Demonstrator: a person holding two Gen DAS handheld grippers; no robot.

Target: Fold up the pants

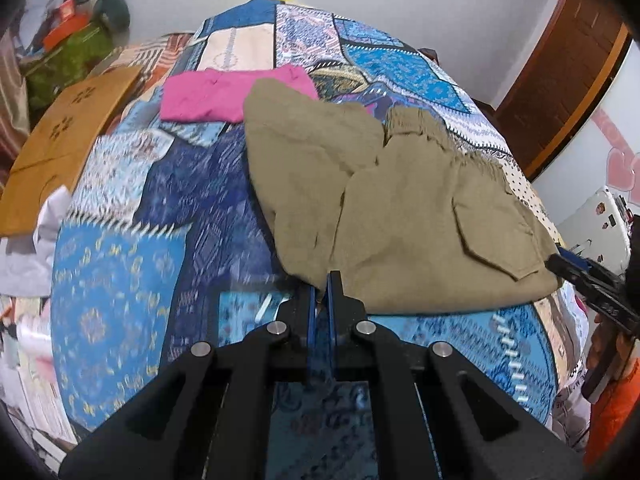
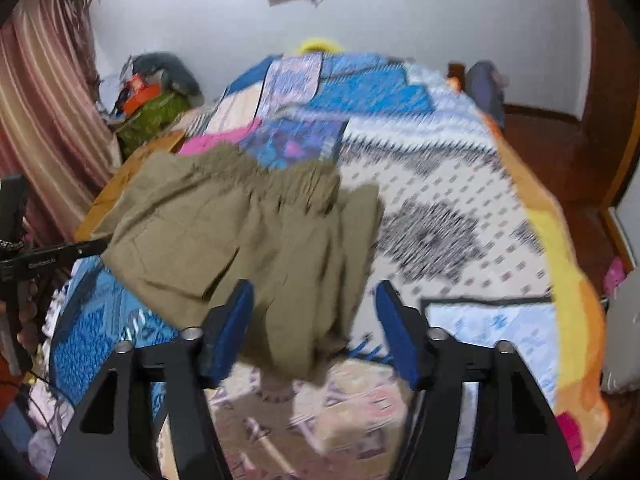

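Left wrist view: my left gripper [image 1: 324, 280], fingers pressed together on the near hem of the khaki cargo pants [image 1: 400, 216], holds them on the patchwork bedspread [image 1: 120, 280]; my right gripper [image 2: 314, 300], fingers spread, straddles the opposite edge.

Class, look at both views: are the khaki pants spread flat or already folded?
Partly folded, not neatly: the khaki pants lie bunched on the bedspread, one layer overlapping another, with the pocket flap showing on top.
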